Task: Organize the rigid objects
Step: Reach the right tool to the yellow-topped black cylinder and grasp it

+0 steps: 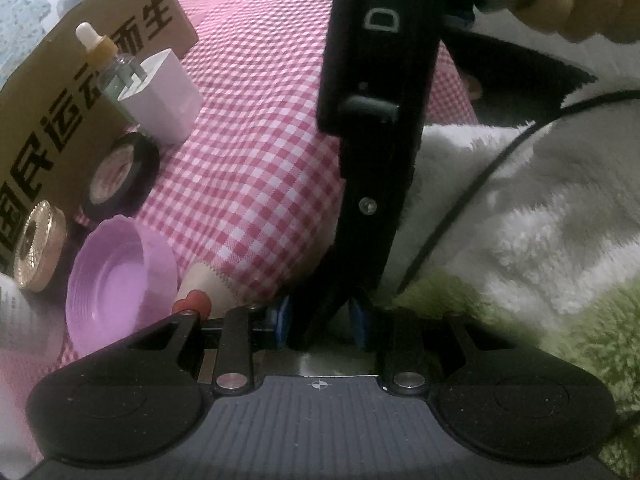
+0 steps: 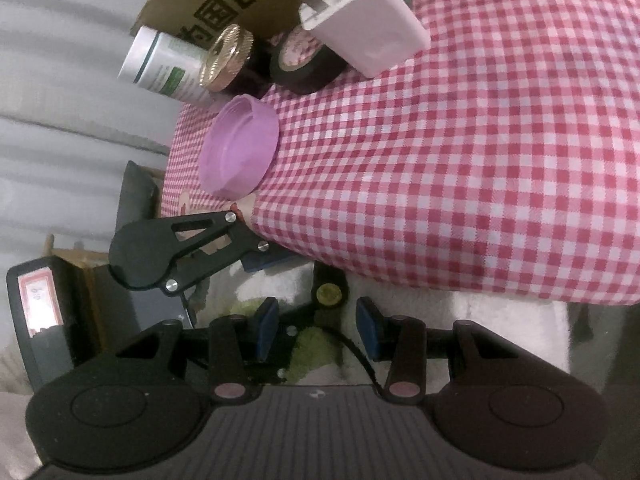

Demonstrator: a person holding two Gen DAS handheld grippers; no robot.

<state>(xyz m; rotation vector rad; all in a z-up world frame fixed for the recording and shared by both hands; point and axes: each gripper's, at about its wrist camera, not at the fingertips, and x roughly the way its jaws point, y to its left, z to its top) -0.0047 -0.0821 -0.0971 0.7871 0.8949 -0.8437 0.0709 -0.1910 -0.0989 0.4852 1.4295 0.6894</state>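
Several small items lie on the pink checked cloth [image 1: 260, 120] by a cardboard box [image 1: 60, 80]: a purple lid [image 1: 120, 280], a gold-capped jar [image 1: 38, 248], a black tape roll [image 1: 124, 172], a white charger [image 1: 164, 96] and a dropper bottle [image 1: 104, 52]. My left gripper [image 1: 320, 322] points down at the cloth's near edge. Its blue pads stand close either side of a lettered black bar [image 1: 376, 120]. Whether they press on it does not show. My right gripper [image 2: 318, 328] is open over white fleece, holding nothing. The purple lid [image 2: 240, 148] lies ahead of it, to the left.
A person's hand [image 1: 580, 4] holds a handle at the top right. White fleece [image 1: 520, 220], green fuzzy fabric [image 1: 580, 340] and a black cable [image 1: 460, 208] lie below the cloth's edge. A white canister [image 2: 164, 66] leans by the box. A dark labelled case [image 2: 40, 304] stands at the left.
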